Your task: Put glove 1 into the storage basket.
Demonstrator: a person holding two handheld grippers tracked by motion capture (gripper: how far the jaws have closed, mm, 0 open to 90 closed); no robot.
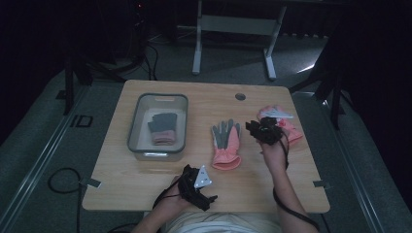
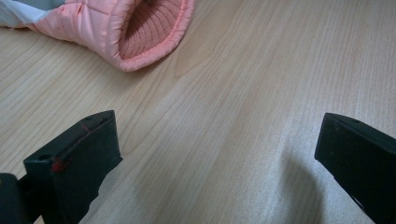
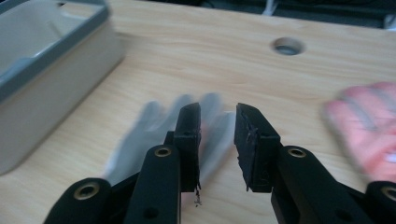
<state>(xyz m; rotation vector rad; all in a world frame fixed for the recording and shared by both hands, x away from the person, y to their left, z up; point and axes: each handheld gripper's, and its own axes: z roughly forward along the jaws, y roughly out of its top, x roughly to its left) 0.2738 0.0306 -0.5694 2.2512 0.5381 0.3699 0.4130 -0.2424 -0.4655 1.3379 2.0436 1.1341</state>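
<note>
So my right claw point(image 1: 266, 132) is hovering mid-right of the high view, sitting between the two pink gloves, and its jaws are only a little apart with nothing in them, not pinching anything. In the right gripper view the grey-palmed glove point(image 3: 182, 126) lies flat just past the jaw tips, smeared with blur, and the other pink glove point(image 3: 369, 123) is off at the right edge. Left claw point(image 1: 197, 187) is parked low centre of the high view, jaws spread wide and empty over bare table point(image 2: 224, 116), with the cuff point(image 2: 149, 32) of the near glove showing at the upper left of its own view. The bin point(image 1: 158, 99) at centre-left already has one dark glove point(image 1: 162, 127) inside, so I guess the pink ones go in next. What worries me: the gap on the right claw looks too narrow for padded fabric, so if I drop down like this I'd probably just poke the glove and shove it around instead of grabbing it. Also, grabbing only a fingertip could let it slip out on the way, or it drapes over the bin rim instead of landing inside.
</note>
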